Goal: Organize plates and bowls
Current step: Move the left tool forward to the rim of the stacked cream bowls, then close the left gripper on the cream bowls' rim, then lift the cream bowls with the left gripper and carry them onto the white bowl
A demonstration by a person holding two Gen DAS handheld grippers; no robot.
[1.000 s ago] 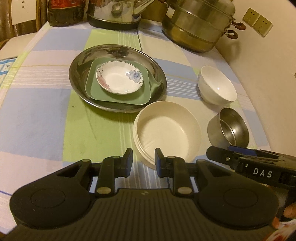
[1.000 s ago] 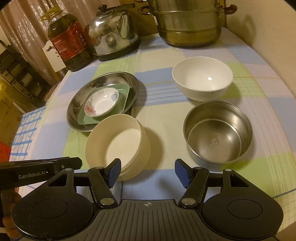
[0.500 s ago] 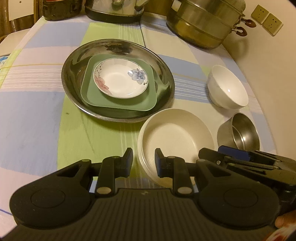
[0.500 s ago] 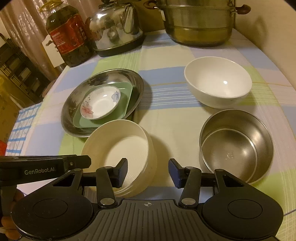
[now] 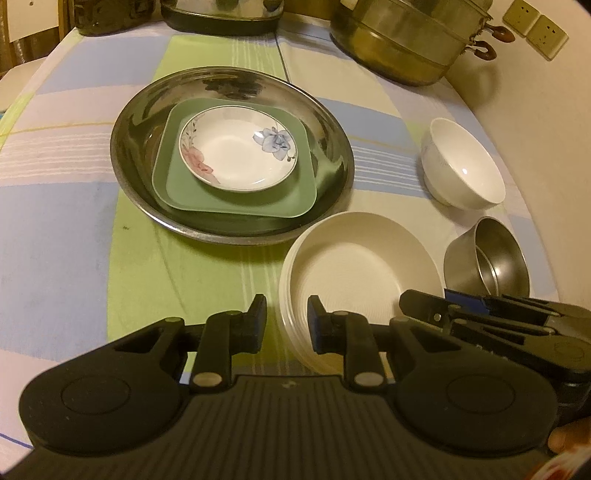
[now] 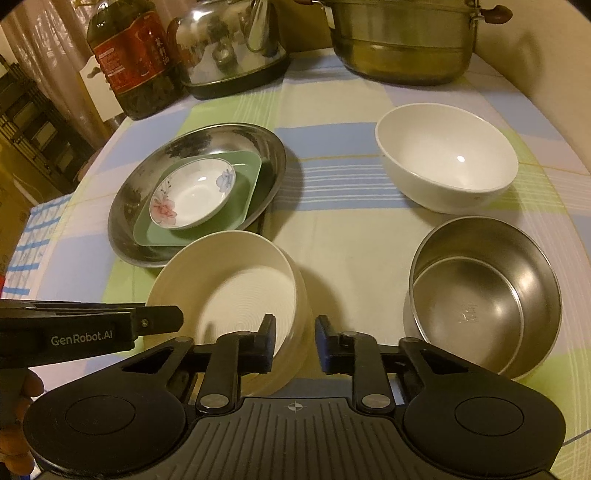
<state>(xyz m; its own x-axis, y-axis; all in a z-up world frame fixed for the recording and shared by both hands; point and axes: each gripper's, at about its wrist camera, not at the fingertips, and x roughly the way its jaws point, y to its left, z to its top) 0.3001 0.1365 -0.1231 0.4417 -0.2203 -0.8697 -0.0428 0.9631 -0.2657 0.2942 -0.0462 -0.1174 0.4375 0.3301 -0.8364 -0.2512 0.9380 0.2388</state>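
Note:
A cream ribbed bowl (image 5: 354,273) (image 6: 236,284) sits tilted on the checked cloth between my two grippers. My left gripper (image 5: 287,319) straddles its near-left rim, with a narrow gap between the jaws. My right gripper (image 6: 295,341) straddles its near-right rim, jaws close to the wall. A steel dish (image 5: 140,122) (image 6: 266,147) holds a green square plate (image 5: 236,201) (image 6: 247,184) with a small flowered saucer (image 5: 238,151) (image 6: 192,195) on top. A white bowl (image 5: 461,162) (image 6: 447,155) and a steel bowl (image 5: 487,258) (image 6: 487,299) stand at the right.
A kettle (image 6: 229,40), an oil bottle (image 6: 133,55) and a large steel steamer pot (image 5: 413,33) (image 6: 402,37) stand along the far edge. A wall (image 5: 546,122) closes the right side. The table edge drops off on the left.
Both grippers moved forward onto the cream bowl. The right jaws narrowed from wide open to a small gap around its rim. The bowl now tilts.

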